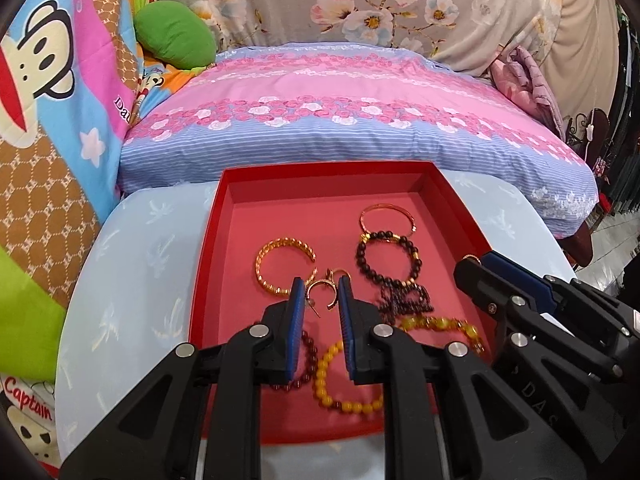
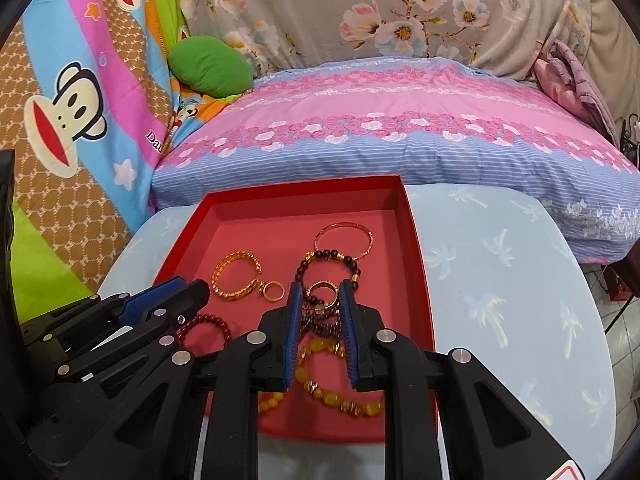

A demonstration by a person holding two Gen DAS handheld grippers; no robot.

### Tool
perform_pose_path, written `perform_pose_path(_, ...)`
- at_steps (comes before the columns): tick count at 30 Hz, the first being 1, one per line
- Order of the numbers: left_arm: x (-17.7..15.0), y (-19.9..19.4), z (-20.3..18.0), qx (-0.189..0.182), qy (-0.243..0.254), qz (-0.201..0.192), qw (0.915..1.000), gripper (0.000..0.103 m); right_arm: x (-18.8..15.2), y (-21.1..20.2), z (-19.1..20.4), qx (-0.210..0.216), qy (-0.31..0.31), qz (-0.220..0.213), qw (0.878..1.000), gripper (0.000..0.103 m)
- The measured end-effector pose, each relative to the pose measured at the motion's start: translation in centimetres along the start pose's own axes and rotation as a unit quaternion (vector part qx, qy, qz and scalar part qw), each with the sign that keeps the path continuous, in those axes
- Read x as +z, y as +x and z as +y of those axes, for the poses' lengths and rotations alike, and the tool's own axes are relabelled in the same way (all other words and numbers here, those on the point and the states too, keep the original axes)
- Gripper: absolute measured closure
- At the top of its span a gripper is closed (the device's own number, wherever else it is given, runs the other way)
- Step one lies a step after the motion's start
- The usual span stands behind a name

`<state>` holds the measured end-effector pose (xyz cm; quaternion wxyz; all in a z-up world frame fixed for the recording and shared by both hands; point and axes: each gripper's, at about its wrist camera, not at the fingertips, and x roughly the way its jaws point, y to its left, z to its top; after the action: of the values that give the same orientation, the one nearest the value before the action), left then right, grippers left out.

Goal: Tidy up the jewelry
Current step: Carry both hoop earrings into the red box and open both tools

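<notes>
Left tool [image 1: 322, 292] astride gold earring [image 1: 325, 294]

Left claw [image 1: 321, 300] and right claw [image 2: 320, 304] side by side, jaws parted.

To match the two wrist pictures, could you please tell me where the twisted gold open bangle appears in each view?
Left wrist view: the twisted gold bangle lies centre-left in the red tray, just beyond the left gripper.
Right wrist view: the bangle lies left of centre, beyond the left gripper.
Shared landmark: the green cushion.
</notes>
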<state>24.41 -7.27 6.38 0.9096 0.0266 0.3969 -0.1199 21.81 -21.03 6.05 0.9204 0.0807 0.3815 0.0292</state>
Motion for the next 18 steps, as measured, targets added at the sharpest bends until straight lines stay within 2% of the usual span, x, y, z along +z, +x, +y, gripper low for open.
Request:
perform_pose_path(8, 1.3, 3.4, 0.4, 0.002, -0.004, 0.018, 0.9998, 0.086, 1.1, 3.9, -0.8, 0.0, 0.009, 0.02, 1.0, 0.085)
perform_pose_path(18, 0.9, 5.4, 0.6, 0.003, -0.008, 0.036, 0.9993, 0.086, 0.7, 5.9, -1.3, 0.001, 0.018, 0.038, 0.999, 0.085)
